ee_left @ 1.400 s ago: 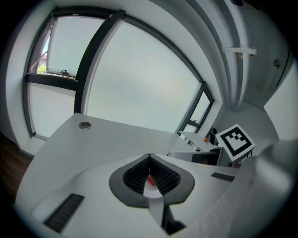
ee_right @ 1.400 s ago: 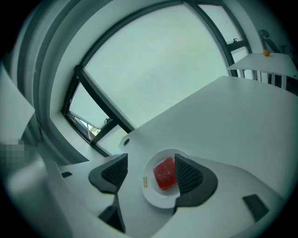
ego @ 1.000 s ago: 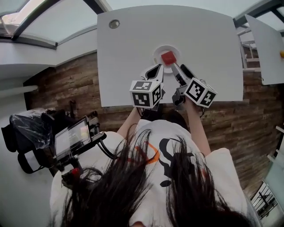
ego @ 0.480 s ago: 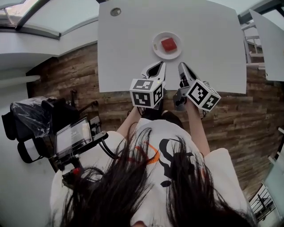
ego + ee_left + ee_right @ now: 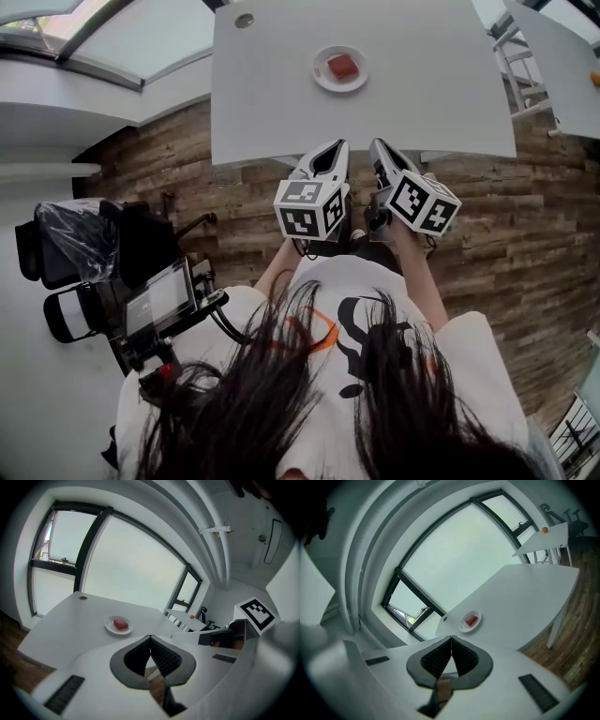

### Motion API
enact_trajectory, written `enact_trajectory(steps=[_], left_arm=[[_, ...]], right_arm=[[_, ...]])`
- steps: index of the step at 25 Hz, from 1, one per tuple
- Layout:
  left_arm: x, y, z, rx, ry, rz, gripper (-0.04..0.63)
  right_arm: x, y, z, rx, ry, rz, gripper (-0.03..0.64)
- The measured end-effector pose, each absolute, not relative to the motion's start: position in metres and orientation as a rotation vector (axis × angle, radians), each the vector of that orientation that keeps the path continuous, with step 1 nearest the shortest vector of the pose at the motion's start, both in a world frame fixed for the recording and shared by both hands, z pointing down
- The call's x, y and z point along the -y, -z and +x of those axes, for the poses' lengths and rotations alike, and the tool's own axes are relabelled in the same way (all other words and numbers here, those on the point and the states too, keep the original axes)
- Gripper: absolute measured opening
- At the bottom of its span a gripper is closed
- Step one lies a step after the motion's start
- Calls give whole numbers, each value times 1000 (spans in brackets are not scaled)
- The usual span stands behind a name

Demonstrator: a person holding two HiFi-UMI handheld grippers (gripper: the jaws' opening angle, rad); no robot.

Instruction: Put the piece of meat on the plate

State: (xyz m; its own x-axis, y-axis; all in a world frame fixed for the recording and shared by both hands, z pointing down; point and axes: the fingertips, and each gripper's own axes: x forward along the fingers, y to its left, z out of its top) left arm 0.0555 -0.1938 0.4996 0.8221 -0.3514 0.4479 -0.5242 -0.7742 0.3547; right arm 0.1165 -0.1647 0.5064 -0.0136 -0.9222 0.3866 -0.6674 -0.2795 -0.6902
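L gripper (image 5: 336, 145), R gripper (image 5: 377, 143) backed off | meat (image 5: 341, 67) plated | table (image 5: 422, 84) cropped

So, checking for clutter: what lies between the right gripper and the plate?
Only bare white table, seen in the head view; the right gripper hangs at its near edge, and the plate holds the piece of meat.

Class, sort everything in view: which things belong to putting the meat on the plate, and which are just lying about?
Job: red square piece of meat, round white plate, left hand-held gripper, right hand-held gripper, both shut and empty.
Lying about: small orange ball on the neighbouring white table, plastic-covered black bundle.
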Motion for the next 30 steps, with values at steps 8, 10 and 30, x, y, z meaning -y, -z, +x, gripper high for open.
enact_trajectory(steps=[8,10,30], left_arm=[[125,-481,10,689,-460,2549,6],[112,-472,-22,699,-441,2551,6],[101,-468,-152,693,-411,2577,6]], right_arm=[[107,-486,70,-1749,1144,-1953,9],[97,-476,38,-1777,1133,-1953,9],[75,-471,-86,-1766,1062,-2002,11]])
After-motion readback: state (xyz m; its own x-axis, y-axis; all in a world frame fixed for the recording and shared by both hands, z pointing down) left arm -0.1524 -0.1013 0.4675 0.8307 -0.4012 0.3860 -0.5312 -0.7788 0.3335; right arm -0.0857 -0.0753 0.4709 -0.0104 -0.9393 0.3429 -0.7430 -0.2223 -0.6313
